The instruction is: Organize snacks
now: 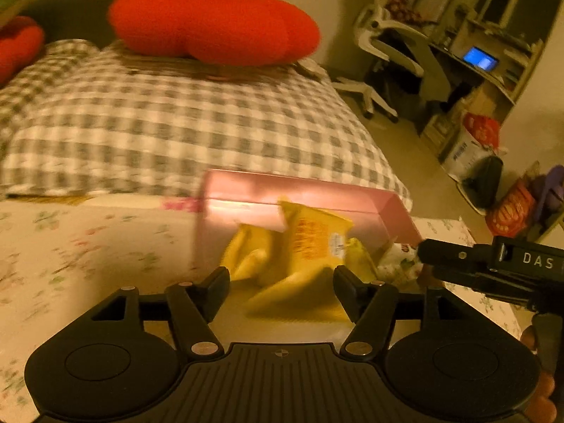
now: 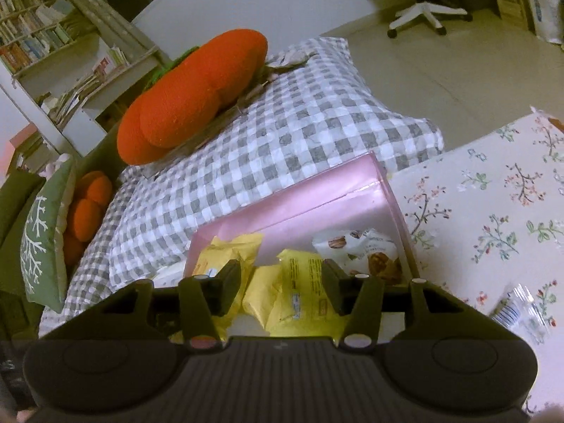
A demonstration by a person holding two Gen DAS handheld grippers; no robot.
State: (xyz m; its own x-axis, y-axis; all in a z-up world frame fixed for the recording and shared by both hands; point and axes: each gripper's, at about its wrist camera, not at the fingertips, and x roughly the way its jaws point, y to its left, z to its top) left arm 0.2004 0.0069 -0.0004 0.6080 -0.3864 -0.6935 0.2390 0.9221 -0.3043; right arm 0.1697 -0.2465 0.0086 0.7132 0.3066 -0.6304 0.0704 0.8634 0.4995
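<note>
A pink box sits on a floral tablecloth and holds several yellow snack packets and a white packet with nut pictures. My left gripper is open just in front of the box, with a yellow packet lying between its fingers. The right gripper's black body reaches in from the right beside the box. In the right wrist view the right gripper is open over the pink box, above the yellow packets; the white nut packet lies at the box's right.
The floral tablecloth stretches right, with a clear-wrapped blue-striped packet on it. Behind the box is a grey checked duvet with a large red-orange plush. An office chair and shelves stand at right.
</note>
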